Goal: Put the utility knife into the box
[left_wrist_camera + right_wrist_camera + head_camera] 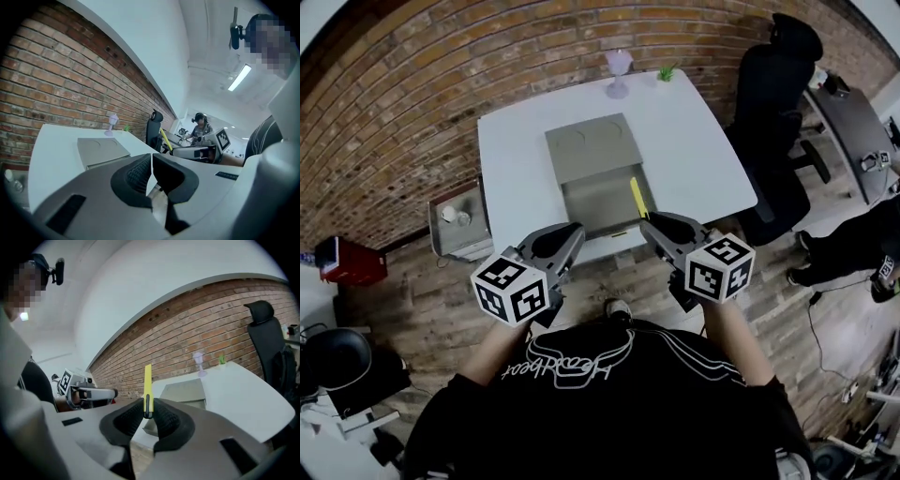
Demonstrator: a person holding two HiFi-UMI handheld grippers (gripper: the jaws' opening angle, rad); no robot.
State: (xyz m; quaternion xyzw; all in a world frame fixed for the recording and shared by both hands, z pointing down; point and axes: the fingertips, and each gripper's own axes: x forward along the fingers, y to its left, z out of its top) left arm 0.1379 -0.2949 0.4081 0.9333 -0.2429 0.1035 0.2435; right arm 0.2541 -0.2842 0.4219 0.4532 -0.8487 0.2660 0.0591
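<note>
The counter (pixel 694 141) lies ahead of both pairs of jaws. The box (pixel 581 202) sits at its near edge, just ahead of and between them, and its lid (pixel 592 148) lies open behind it, farther from the jaws. The utility knife (pixel 148 385) is clamped between the jaws of the right gripper (pixel 649 223) and reaches forward over the right part of the box. The left gripper (pixel 575 234) is to its left, apart from it, with nothing between its closed jaws. Beyond the lid, at the counter's far edge, stand a goblet (pixel 619 70) and, to its right, a small plant (pixel 667 73). An office chair (pixel 773 84) stands off the counter, ahead and right of the right jaws.
</note>
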